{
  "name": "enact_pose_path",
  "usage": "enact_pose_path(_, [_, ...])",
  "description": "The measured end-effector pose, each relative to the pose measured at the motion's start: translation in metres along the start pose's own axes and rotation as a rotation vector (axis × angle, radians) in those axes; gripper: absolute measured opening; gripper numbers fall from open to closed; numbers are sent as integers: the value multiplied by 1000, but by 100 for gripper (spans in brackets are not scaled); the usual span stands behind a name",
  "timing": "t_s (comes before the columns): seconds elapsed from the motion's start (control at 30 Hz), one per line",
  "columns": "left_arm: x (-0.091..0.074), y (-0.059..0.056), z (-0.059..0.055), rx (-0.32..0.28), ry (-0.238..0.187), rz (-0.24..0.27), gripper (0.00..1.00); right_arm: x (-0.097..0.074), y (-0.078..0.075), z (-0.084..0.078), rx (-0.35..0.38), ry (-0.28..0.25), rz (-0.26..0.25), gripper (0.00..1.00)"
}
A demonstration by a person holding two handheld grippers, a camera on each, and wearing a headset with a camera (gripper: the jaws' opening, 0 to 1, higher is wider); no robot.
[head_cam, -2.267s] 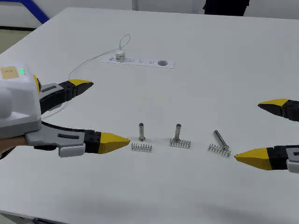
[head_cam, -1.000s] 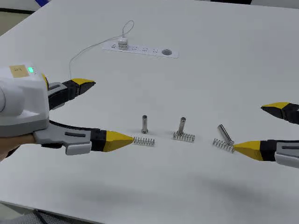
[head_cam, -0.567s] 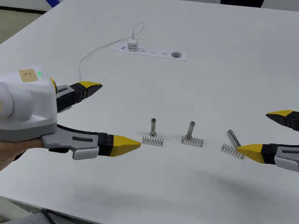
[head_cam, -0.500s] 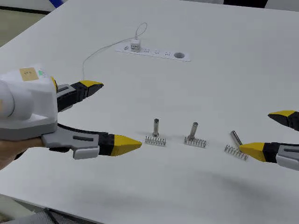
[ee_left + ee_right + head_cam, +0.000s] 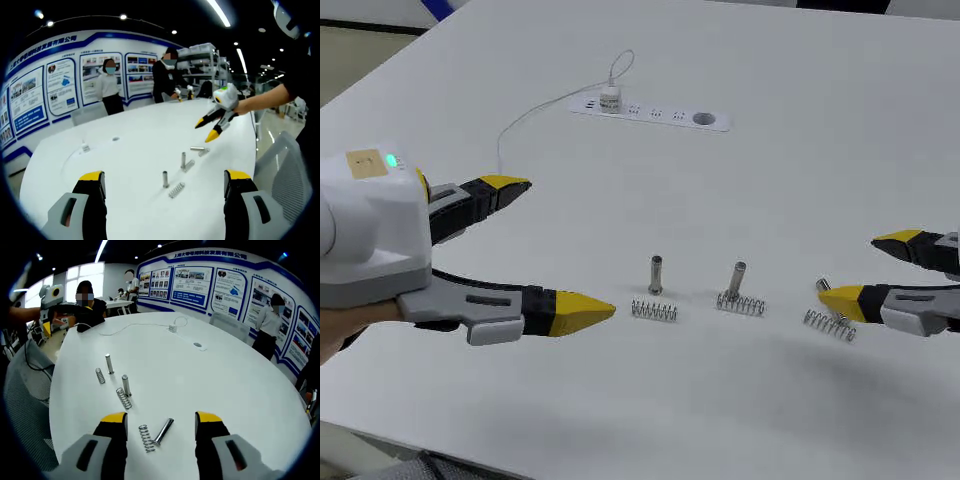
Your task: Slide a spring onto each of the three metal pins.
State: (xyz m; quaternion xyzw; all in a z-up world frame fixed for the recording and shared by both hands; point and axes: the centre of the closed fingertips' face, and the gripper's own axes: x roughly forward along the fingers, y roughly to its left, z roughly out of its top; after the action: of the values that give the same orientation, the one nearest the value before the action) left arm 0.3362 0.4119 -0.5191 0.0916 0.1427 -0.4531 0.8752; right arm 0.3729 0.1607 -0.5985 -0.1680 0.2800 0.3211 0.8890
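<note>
Right gripper [image 5: 848,267] moderately open; lying pin [image 5: 163,431] just ahead between its jaws, spring [image 5: 145,437] alongside; left gripper [image 5: 570,247] wide open; second spring [image 5: 655,311] just ahead of its lower jaw.

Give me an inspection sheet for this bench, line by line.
Surface: white table.
Job's things: left pin and middle pin standing, right pin lying flat; three springs lying loose beside them, none on a pin.
Clutter: nothing seen.
Grippers: left gripper open; right gripper open, jaws near the right pin.
Cables: power strip with a white cable plugged in.
Surroundings: people standing, wall posters.
</note>
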Motion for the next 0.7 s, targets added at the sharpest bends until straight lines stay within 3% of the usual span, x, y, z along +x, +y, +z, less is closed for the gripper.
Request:
enact_pose_path(0.4, [4, 4, -7, -39, -9, 4, 100, 13, -7, -28, 62, 72, -16, 44])
enact_pose_path(0.7, [12, 4, -11, -59, -8, 6, 100, 38, -10, -32, 83, 104, -20, 39])
